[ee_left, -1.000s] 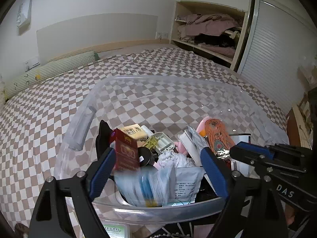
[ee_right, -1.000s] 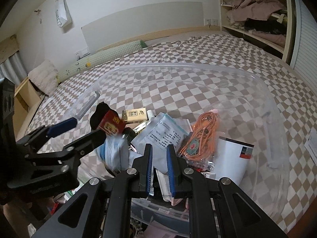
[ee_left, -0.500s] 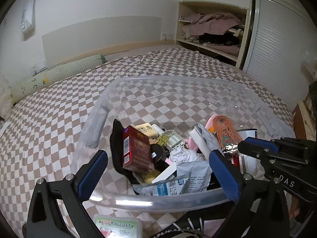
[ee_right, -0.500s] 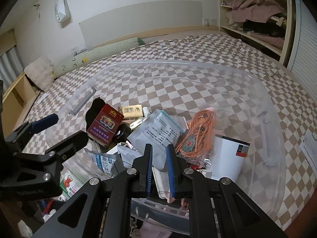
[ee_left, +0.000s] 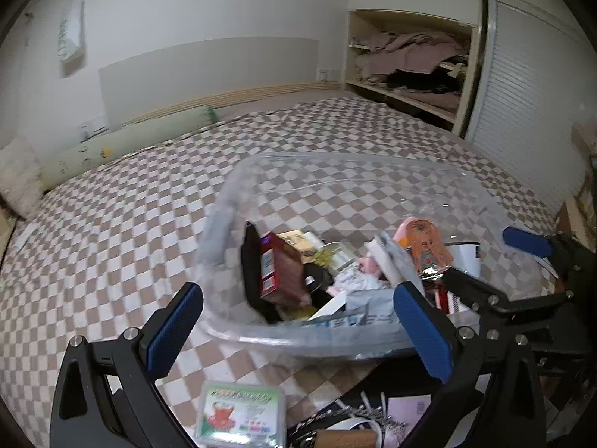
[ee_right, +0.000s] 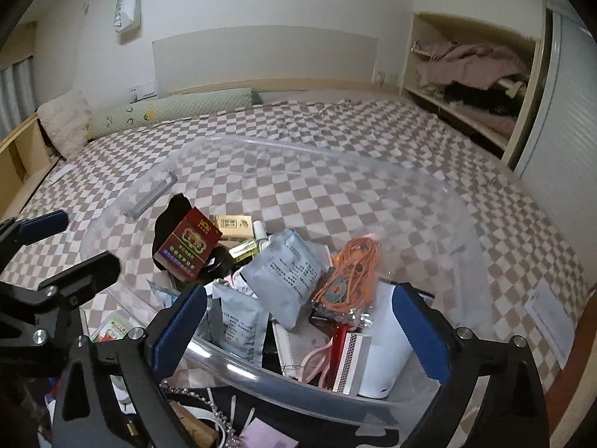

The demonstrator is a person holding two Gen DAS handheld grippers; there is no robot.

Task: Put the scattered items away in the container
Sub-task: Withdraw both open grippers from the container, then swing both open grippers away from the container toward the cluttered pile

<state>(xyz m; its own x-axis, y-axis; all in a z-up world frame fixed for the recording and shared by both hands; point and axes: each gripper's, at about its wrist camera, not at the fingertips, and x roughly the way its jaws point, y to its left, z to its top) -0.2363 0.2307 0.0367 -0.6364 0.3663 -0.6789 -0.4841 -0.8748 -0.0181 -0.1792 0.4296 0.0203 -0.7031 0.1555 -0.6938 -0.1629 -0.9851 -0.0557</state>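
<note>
Grippers, left (ee_left: 298, 330) and right (ee_right: 300, 330), I read as released, empty. Clear plastic container (ee_right: 440, 224) fills mid-frame; orange cord bundle (ee_right: 354, 265) inside shows plainly only right view. Green-lidded box (ee_left: 242, 410) lies outside, lower left view.

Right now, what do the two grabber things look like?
Both look alike. The left gripper and the right gripper are black angular frames with silver screw heads. Their fingers carry blue ribbed pads. From the right camera, the left gripper's blue tip shows too. No cables or sleeves are visible.
</note>
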